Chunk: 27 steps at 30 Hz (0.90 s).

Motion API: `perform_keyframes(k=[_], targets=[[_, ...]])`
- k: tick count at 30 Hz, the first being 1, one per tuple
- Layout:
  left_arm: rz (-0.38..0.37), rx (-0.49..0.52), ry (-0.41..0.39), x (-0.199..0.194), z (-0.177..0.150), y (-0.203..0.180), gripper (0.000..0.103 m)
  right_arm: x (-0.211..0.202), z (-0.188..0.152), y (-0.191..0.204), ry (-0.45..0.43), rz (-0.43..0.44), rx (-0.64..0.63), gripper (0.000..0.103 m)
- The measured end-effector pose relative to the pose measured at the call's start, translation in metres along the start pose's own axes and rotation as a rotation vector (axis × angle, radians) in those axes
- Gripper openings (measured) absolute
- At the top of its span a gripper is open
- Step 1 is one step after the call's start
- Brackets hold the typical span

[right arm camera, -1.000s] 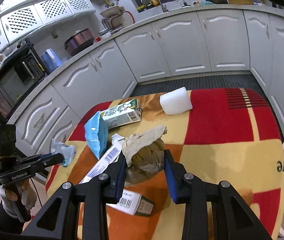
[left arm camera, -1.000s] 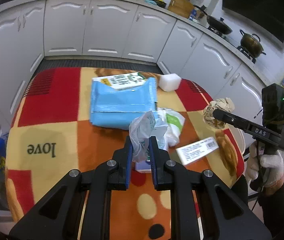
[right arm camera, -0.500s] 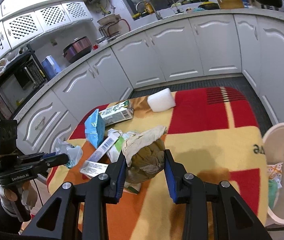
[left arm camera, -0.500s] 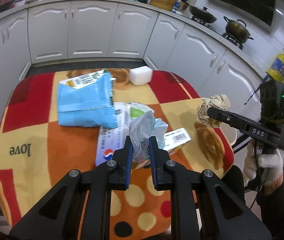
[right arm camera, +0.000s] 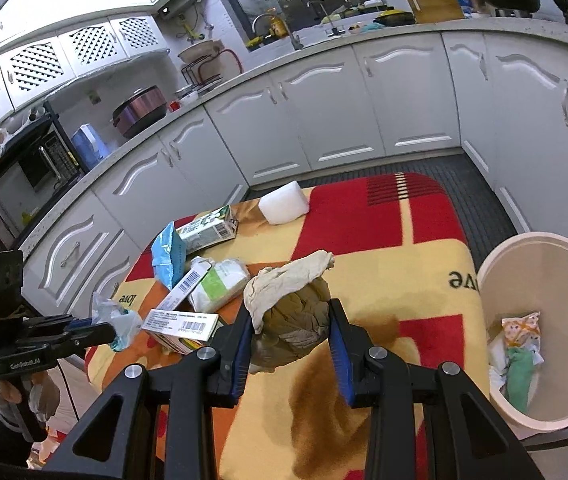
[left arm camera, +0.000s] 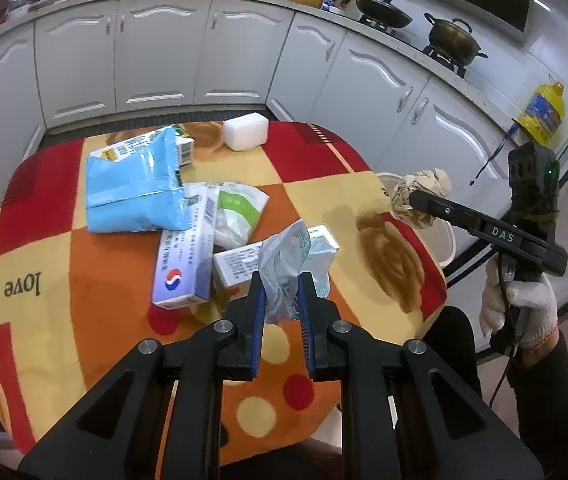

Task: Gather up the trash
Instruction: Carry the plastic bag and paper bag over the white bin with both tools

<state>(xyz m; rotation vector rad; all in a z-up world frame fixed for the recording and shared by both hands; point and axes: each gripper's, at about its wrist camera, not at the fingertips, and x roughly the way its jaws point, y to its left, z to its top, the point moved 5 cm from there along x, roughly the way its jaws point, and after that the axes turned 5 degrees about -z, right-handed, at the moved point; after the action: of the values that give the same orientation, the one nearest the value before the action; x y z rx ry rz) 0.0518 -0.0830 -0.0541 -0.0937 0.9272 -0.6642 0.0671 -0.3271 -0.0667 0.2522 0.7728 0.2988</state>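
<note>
Left gripper [left arm camera: 280, 302]: lower centre of the left wrist view, jaws pinched tight on a crumpled clear plastic wrapper [left arm camera: 284, 268], lifted above the table.
Right gripper [right arm camera: 290, 338]: lower centre of the right wrist view, jaws part-way closed, clamping a brown-and-beige paper wad [right arm camera: 294, 320].
Trash bin [right arm camera: 540, 280]: cream, right edge of the frame beside the table, scraps inside.
Table [left arm camera: 84, 300]: checkered cloth; blue pouch [left arm camera: 132, 188], milk carton [right arm camera: 206, 232], white foam block [left arm camera: 244, 130] and printed boxes [left arm camera: 184, 264] left of centre.
</note>
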Motion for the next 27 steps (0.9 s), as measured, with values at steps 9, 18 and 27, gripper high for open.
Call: perform_keyframes(k=[9, 18, 27], targets=[[-0.046, 0.058, 0.014, 0.021, 0.010, -0.037, 0.014, -0.015, -0.008, -0.022, -0.009, -0.030, 0.026, 0.034], [-0.101, 0.128, 0.031, 0.061, 0.029, -0.088, 0.014, -0.039, -0.010, -0.053, -0.031, -0.084, 0.062, 0.034], [-0.126, 0.170, 0.059, 0.108, 0.048, -0.131, 0.014, -0.061, -0.014, -0.093, -0.057, -0.159, 0.114, 0.034]])
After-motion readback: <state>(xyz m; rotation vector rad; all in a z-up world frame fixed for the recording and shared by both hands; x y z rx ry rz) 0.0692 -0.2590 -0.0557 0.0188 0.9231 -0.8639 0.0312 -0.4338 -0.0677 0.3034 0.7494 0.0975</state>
